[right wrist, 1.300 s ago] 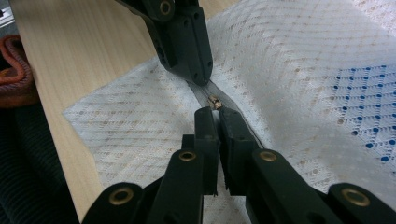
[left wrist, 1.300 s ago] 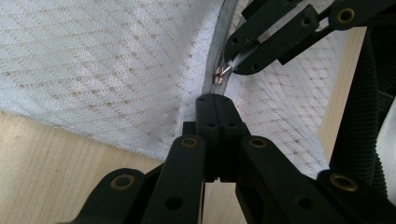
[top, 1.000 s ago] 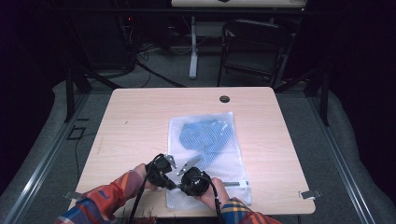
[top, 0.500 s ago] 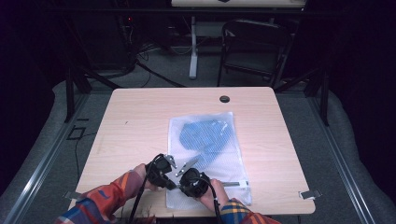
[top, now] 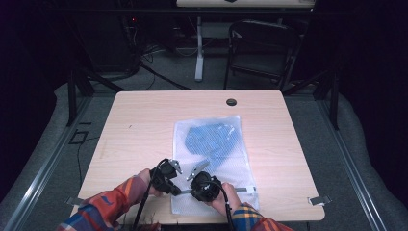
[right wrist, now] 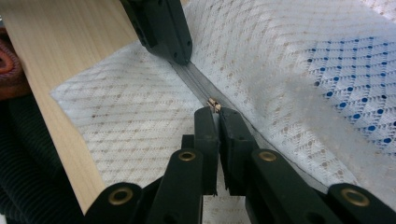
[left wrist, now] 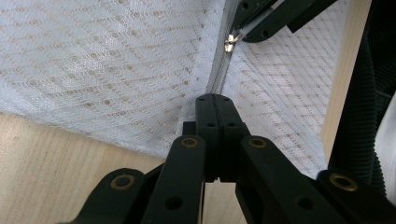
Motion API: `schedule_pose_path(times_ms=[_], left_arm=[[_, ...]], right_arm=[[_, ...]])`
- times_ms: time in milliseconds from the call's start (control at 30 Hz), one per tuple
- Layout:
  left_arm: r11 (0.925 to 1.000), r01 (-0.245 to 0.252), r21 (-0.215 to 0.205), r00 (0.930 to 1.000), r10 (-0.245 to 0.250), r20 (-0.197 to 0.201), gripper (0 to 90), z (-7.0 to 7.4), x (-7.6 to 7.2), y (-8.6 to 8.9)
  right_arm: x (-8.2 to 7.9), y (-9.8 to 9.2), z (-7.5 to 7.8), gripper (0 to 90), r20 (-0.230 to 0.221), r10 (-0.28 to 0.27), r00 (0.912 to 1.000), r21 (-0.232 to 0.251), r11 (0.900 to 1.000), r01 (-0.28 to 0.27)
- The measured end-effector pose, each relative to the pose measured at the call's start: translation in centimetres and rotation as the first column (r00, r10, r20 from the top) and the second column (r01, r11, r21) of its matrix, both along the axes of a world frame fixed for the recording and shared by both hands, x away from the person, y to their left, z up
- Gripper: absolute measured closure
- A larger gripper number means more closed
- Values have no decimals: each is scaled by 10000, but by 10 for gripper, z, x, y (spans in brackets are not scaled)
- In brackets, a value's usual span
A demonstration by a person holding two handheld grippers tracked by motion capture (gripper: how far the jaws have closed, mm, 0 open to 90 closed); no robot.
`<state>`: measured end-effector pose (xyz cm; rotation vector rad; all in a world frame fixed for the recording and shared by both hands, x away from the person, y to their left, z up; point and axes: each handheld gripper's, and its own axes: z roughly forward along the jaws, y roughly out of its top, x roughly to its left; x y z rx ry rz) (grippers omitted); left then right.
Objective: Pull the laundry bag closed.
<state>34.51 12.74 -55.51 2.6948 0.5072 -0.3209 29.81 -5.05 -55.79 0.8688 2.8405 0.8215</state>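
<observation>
I see the white mesh bag lying flat on the middle of the wooden surface, its near end close to the front edge, with a blue item inside its far half. A grey zipper runs across the near end, and its small metal pull is the point both tools meet around.

My left hand-held gripper has its jaws pressed together, clamped on the zipper tape and the mesh at the seam. My right hand-held gripper is closed on the zipper pull, the metal tab showing just at its tips. In the left gripper view the right hand-held gripper appears farther along the zipper with the pull at its tips; in the right gripper view the left hand-held gripper sits up the seam on the tape.

From the high view I get the layout the close views lack: the bag's whole outline, both hands in plaid sleeves, a round grommet hole near the far edge. The close views give the grip detail that the high view blurs.

Against the earlier frames, the bag lies where it did and both tools sit at the same spot on the zipper.
</observation>
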Motion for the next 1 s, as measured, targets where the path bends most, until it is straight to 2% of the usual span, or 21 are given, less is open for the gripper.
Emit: schedule_pose_path(times_ms=[467,533,933,1000], left_arm=[[10000,35,-19,10000,-35,-19,900,0,1,1],[10000,32,-10,10000,-32,-27,900,0,1,1],[10000,46,-2,10000,-46,-23,900,0,1,1],[10000,60,-4,10000,-60,-19,900,0,1,1]], right_arm=[[1,-12,2,868,-98,19,10000,-345,9994,-22],[0,-13,1,868,-48,-66,10000,-190,9998,65],[-2,-29,1,868,-84,-174,9998,-411,9990,170],[-2,-32,0,868,-92,-304,9995,-332,9990,301]])
